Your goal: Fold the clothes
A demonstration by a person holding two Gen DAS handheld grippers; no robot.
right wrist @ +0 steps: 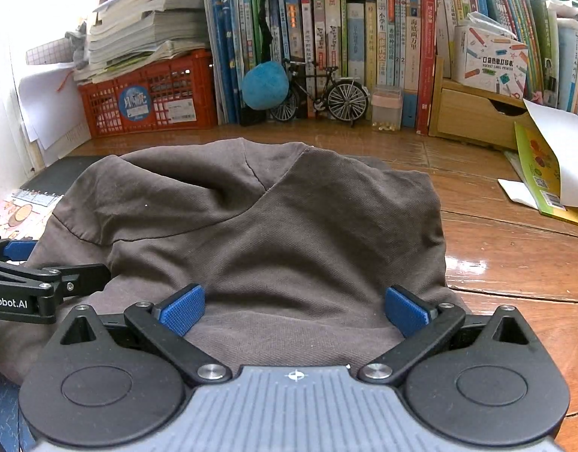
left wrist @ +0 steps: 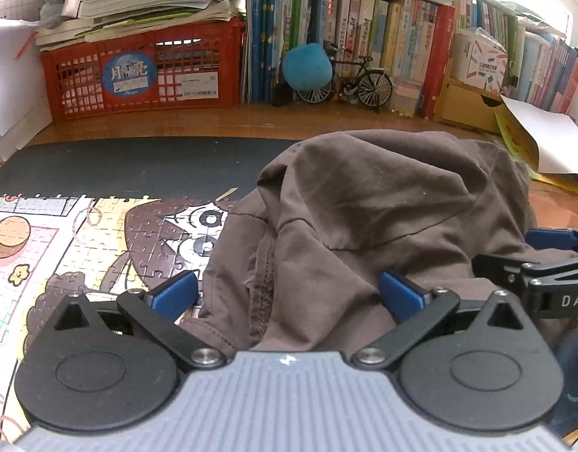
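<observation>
Brown garment (right wrist: 251, 233) bunched in a rumpled heap on the wooden desk (right wrist: 507, 263), its left part lying over the jigsaw puzzle (left wrist: 63, 256) and the dark mat (left wrist: 138, 165). Left tongs (left wrist: 289, 293) spread wide, released, straddling the near edge of the cloth beside a thick seam; nothing pinched. Right tongs (right wrist: 294, 312) likewise spread to the full, released, with the near hem lying between the blue pads (right wrist: 183, 312) but not pressed. Step in hand, by judgement: taking hold of the near edge at two points to spread the heap flat before any fold. For a sound grip: lower each pair until the pads bracket a single layer of hem, then clench; avoid gathering the bulk above. Keep the two grip points well apart along the same edge, so that the cloth draws taut when pulled out. Lift clear of the puzzle before dragging, since loose pieces may shift. Keep away from the books (right wrist: 364, 45) and model bicycle (right wrist: 326, 94) at the far side.
</observation>
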